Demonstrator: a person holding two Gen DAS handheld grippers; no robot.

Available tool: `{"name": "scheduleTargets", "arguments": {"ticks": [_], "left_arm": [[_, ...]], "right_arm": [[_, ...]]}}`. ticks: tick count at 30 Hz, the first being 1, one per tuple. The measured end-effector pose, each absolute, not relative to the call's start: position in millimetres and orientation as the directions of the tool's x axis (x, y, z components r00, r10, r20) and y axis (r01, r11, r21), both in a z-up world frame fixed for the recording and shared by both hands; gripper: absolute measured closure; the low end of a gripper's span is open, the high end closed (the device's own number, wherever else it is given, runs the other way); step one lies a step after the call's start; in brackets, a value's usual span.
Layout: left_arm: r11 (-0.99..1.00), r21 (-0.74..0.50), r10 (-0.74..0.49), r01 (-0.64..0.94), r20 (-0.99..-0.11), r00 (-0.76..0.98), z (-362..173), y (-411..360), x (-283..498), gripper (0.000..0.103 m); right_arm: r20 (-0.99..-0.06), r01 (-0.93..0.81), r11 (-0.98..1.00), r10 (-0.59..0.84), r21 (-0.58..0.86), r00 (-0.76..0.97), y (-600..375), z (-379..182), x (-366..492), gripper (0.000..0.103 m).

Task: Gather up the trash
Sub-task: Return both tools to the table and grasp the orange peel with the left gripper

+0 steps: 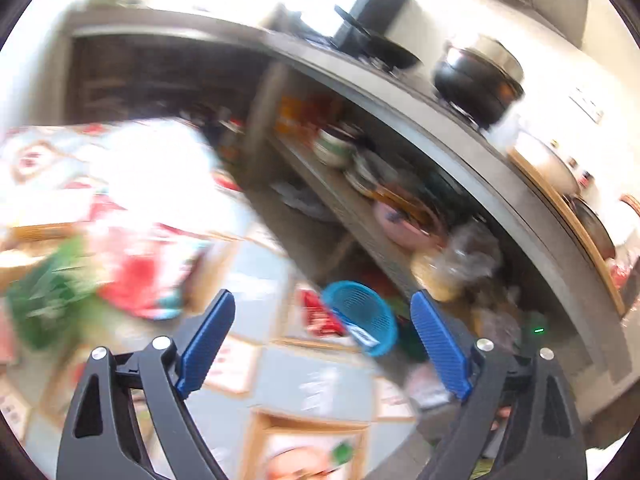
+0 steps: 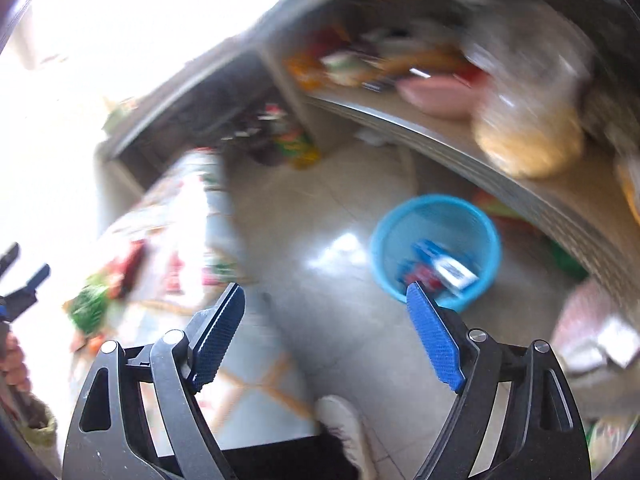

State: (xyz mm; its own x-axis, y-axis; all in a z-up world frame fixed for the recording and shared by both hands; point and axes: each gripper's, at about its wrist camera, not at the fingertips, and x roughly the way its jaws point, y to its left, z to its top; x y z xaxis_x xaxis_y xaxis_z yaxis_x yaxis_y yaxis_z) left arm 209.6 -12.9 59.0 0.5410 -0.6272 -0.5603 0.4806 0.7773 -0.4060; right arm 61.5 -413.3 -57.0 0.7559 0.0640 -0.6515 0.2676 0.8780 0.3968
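Note:
A blue plastic basket (image 2: 436, 248) stands on the tiled floor under the shelf, with blue-white and red wrappers (image 2: 444, 270) inside. The left wrist view shows the same basket (image 1: 360, 316) beyond the table edge, a red packet (image 1: 320, 314) by its left rim. My right gripper (image 2: 326, 285) hangs above the floor just left of the basket, open and empty. Over the patterned tablecloth (image 1: 256, 280) my left gripper (image 1: 322, 294) is open with nothing between its blue pads. A green bag (image 1: 48, 300) and blurred red and white packaging (image 1: 140, 272) lie on the table at the left.
A grey counter (image 1: 400, 92) carries a black pot (image 1: 476, 80) and a pan. The shelf (image 2: 460, 152) below it holds bowls and bagged goods (image 2: 528, 136). A slippered foot (image 2: 344, 428) stands on the floor. The left gripper (image 2: 24, 280) shows at the right view's left edge.

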Motion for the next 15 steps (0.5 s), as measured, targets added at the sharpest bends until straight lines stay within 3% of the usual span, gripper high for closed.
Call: {"name": "scheduleTargets", "arguments": {"ticks": [7,11,15], "left_arm": [[0.855,-0.412,-0.508,0.316,-0.539,0.672,36,101,163,0.009],[0.882,-0.396,-0.459,0.256,-0.594,0.660,4,119,159,0.010],[0.888,-0.354,-0.459,0.294,-0.627,0.630,-22,113,171,0.013]], "right_arm": [[-0.589,-0.008,0.905,0.283,0.426,0.757,-331,-14,90,0.024],[-0.605,-0.107,0.896,0.375,0.431,0.703,-278,-16,106,0.024],[-0.640,-0.162,0.892,0.420,0.422,0.644,-234,-22,117,0.025]]}}
